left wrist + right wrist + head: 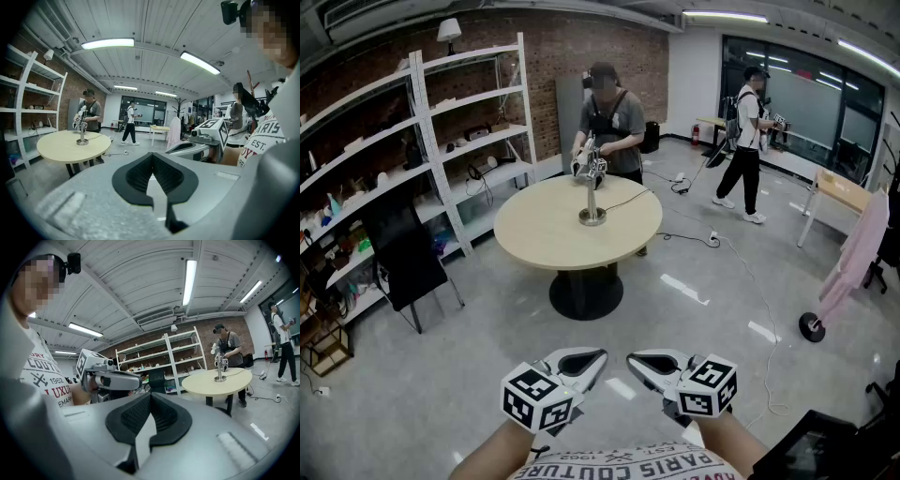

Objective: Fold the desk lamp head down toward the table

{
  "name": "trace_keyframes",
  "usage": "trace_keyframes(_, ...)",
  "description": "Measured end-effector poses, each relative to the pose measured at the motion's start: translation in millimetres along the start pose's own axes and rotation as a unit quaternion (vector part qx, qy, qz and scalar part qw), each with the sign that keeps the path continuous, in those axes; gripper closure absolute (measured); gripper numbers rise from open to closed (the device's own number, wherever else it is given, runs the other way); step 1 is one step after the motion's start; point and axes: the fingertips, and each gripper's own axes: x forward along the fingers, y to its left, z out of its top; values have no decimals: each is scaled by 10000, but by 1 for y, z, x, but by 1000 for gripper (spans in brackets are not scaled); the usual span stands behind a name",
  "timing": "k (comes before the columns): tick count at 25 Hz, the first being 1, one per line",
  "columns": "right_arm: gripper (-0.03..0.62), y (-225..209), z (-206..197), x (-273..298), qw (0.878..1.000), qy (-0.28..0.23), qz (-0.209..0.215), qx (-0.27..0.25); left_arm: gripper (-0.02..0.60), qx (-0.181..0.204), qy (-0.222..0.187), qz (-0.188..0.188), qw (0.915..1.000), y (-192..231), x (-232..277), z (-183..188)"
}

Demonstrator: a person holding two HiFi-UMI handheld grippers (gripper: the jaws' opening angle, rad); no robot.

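The round pale wood-look tabletop (534, 230) is smooth and matt; the silver metal desk lamp base (592, 217) shines on it. The grey floor (694, 309) is glossy. The left claw (152, 157) is matt grey plastic, its black pads (140, 176) ribbed.

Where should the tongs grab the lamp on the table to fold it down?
Probably the head at the top of the lamp, coming from the near side of the table: its pole stands upright on a round base, so only the top can tip. Another person is already at that end.
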Motion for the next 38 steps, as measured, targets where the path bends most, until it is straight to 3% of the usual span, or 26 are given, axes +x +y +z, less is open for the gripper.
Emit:
trace_keyframes(17, 591, 13, -8, 4, 9998, 65, 205, -4, 580, -50, -52, -31, 10000, -9, -4, -3)
trace_keyframes(38, 591, 4, -11, -21, 9996, -118, 30, 255, 580, -25, 122, -188, 9997, -26, 12, -11)
